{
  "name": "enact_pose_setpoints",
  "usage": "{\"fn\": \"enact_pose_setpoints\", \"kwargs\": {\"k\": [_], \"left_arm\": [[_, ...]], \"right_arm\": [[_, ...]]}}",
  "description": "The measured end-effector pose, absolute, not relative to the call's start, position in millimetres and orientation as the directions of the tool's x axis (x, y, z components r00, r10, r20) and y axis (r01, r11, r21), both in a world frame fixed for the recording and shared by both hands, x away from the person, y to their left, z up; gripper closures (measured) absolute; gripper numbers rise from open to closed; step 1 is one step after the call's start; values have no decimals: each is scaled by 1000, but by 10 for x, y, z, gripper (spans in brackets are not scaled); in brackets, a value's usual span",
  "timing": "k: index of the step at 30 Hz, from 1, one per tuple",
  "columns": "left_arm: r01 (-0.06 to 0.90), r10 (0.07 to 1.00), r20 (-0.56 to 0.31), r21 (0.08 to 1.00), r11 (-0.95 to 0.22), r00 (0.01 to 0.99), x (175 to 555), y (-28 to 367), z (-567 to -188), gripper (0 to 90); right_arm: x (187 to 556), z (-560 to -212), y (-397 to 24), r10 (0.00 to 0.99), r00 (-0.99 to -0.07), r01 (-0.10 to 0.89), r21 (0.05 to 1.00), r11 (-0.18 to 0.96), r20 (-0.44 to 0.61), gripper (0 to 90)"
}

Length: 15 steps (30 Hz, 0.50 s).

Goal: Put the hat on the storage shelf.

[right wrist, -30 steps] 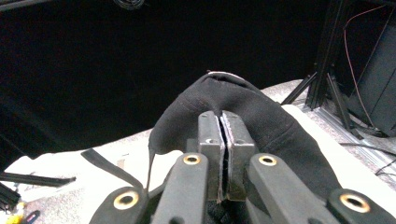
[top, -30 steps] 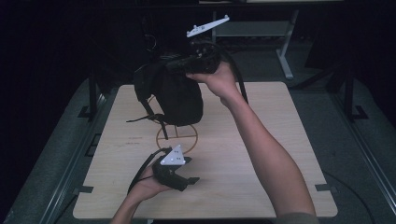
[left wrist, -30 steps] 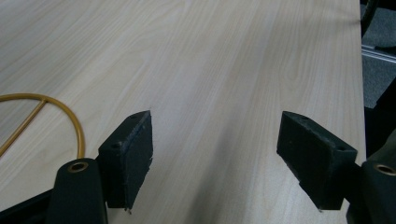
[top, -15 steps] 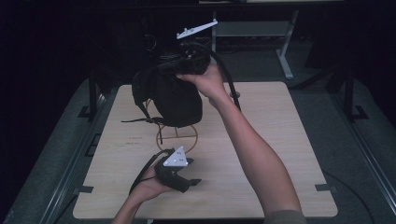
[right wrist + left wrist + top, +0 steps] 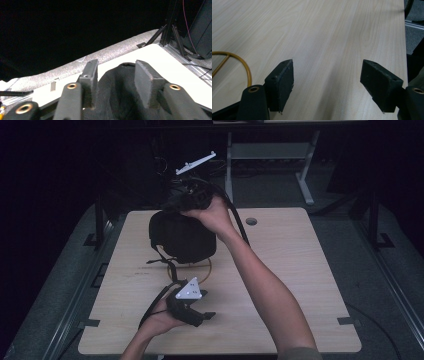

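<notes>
Black bag between just-opening right tongs, pads apart

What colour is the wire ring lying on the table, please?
Yellow-gold; the ring shows best in the left gripper view.

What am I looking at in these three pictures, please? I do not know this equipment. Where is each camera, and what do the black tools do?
There is no robot here. A person holds a hand tool with two black jaws, called a gripper, in each hand. The high view comes from a fixed camera above the wooden table. The other two pictures come from small cameras that ride on the grippers and look along their jaws.

On the table stands a black bag, with a yellow wire ring beside its base. The right gripper is at the top of the bag. Its jaws have just been opening, with the bag's fabric between them, so it seems to be letting go. The left gripper rests low over the bare wood nearer the person, jaws open, holding nothing.
</notes>
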<state>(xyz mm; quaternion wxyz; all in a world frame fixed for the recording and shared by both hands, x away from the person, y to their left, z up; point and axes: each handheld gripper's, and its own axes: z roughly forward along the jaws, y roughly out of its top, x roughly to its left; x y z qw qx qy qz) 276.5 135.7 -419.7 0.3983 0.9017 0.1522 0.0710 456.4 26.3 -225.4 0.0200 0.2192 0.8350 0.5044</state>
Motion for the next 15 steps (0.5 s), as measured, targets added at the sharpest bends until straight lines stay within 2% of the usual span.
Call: {"fn": "enact_pose_setpoints", "kwargs": {"k": [15], "left_arm": [[225,355,19,743,-631,935,2783,1418,-4201,265]], "right_arm": [[4533,-2336,-82,399,-889,383,841,381,224,385]]}}
